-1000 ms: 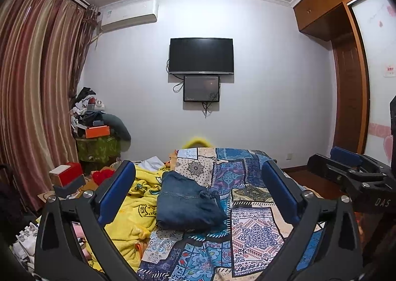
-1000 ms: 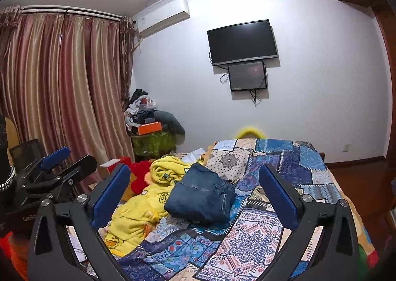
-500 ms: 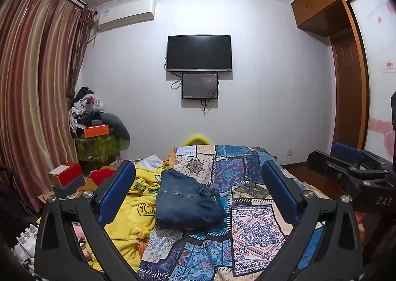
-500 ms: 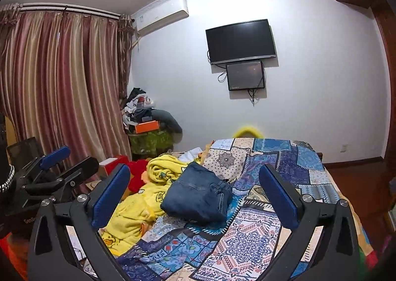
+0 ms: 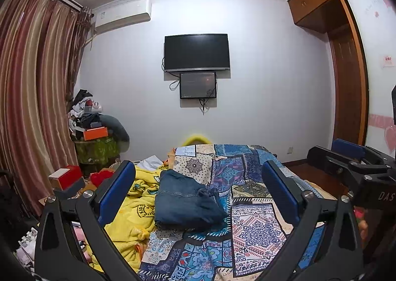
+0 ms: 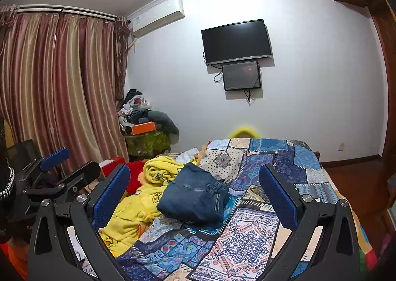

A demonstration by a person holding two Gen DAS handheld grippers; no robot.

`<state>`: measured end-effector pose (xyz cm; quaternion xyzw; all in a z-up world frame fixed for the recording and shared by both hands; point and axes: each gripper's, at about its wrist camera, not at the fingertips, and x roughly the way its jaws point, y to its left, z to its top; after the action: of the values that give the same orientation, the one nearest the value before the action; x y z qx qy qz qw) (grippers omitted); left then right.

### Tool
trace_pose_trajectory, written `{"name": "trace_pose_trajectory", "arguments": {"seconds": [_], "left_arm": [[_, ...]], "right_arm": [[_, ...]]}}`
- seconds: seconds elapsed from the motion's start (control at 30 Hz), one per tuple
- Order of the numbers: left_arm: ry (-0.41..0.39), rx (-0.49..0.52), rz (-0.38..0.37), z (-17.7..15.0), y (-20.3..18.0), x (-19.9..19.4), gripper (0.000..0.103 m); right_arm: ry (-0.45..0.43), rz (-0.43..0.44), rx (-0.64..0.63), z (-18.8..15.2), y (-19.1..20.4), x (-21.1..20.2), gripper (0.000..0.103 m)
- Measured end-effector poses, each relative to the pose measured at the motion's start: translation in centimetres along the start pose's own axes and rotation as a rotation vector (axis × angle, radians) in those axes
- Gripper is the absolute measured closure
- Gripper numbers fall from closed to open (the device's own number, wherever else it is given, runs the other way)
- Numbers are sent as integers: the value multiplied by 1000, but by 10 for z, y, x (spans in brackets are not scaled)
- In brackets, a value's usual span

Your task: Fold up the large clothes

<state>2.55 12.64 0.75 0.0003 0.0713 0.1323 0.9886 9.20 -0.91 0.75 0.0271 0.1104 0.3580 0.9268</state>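
left claw: raised above the near end of the bed, level, aimed at the far wall; fingers spread wide, nothing between the blue pads; it also shows at the left edge of the right view, and there I cannot tell how its fingers stand.
right claw: same pose, raised and level over the near end of the bed, fingers wide apart, holding nothing; it sits just beside the left one (seen at the right edge of the left view).
jeans: blue denim, folded into a compact bundle, lying on the bed quilt, well apart from both claws; left edge touching the yellow blanket; waistband end to the right in both views.
quilt: blue and cream patchwork, covers the right side of the bed.
yellow blanket: crumpled, left of the jeans; round print reads "KID..." (rest hidden in folds).
writing: white "DAS" on the black body of the right claw in the left view, cut off by the frame edge.
wall: black TV mounted, a smaller dark screen just under it, cables hanging; air conditioner top left (its label too small to read).
corner: pile of clothes with an orange box on a green-covered stand, beside striped curtains.
right side: wooden wardrobe.
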Motion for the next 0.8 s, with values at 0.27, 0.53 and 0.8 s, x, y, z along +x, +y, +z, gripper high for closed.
{"name": "trace_pose_trajectory", "arguments": {"seconds": [0.27,0.53,0.8], "left_arm": [[7,-14,-8,1,2,4,0],[7,-24,-16,2,5,5,0],[16,-27,-29,2,4,7,0]], "right_arm": [[6,-7,4,0,-1,2,0],[10,-10,5,-1,-1,3,0],[9,-13,6,-1,-2,2,0]]}}
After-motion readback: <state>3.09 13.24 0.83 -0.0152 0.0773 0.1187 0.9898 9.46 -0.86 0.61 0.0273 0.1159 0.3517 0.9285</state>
